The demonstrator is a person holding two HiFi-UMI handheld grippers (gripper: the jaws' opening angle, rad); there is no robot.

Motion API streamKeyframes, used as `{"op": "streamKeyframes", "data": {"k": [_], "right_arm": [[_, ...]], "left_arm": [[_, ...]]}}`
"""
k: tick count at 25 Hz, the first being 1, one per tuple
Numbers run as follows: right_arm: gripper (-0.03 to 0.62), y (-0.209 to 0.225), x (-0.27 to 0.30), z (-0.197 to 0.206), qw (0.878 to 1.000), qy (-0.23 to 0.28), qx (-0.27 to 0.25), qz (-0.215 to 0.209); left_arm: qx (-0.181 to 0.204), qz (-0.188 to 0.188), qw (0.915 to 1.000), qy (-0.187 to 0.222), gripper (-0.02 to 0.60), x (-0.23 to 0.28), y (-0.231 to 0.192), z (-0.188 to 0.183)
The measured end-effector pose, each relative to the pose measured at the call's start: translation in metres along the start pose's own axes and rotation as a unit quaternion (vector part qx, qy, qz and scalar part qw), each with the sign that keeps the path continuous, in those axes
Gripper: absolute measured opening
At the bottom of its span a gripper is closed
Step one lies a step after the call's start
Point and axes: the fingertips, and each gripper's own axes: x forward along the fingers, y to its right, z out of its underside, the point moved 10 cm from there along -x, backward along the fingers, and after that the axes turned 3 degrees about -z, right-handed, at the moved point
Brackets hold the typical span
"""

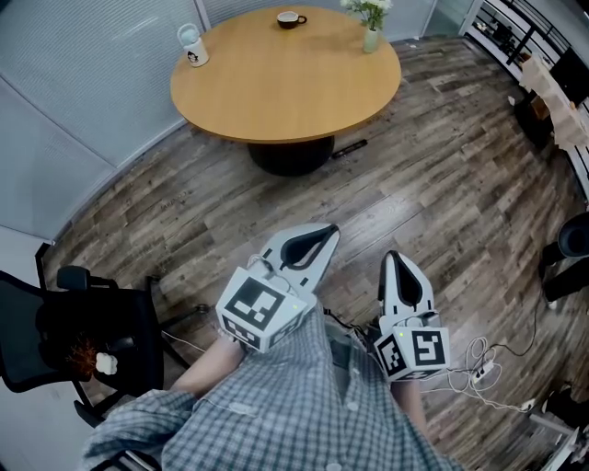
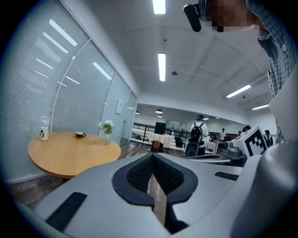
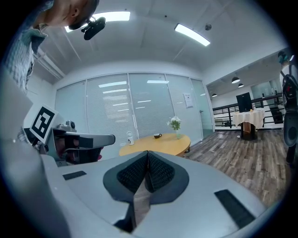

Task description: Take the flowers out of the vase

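The left gripper (image 1: pixel 324 232) and right gripper (image 1: pixel 391 258) hang side by side, jaws together and empty. Well ahead of both, the vase (image 1: pixel 370 40) holds its flowers (image 1: pixel 370 11) on the round table (image 1: pixel 276 101).

The round table (image 1: pixel 285 87) has a smooth, light wood top with a soft satin sheen. At its 1 o'clock the vase (image 1: pixel 370 40) looks like pale green translucent glass, at 12 o'clock a cup (image 1: pixel 291 19) is dark and glossy, and at 10 o'clock a mug (image 1: pixel 192 48) is glazed white. The floor (image 1: pixel 442 184) is matt, grainy wood plank. The left gripper (image 1: pixel 324 232) and right gripper (image 1: pixel 392 258) have smooth matt grey plastic shells and black ribbed pads (image 2: pixel 139 174). The shirt (image 1: pixel 294 414) is checked cloth.
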Motion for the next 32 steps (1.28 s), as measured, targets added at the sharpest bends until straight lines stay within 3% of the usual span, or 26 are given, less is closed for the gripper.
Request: {"op": "streamKeyframes", "data": {"k": [9,15,32], "right_arm": [[0.009,0.023,-0.005,0.007,1.0,-0.006,0.014,0.005],[0.011,0.041,0.01,0.007,0.999,-0.009,0.022,0.023],[0.011,0.142,0.113,-0.04,0.993,0.008,0.021,0.119]], "left_arm": [[0.009,0.004,0.9999,-0.014,0.008,0.018,0.014,0.004],[0.007,0.028,0.9993,-0.023,0.008,0.052,0.005,0.004],[0.029,0.132,0.9904,-0.028,0.008,0.233,-0.063,-0.044]]}}
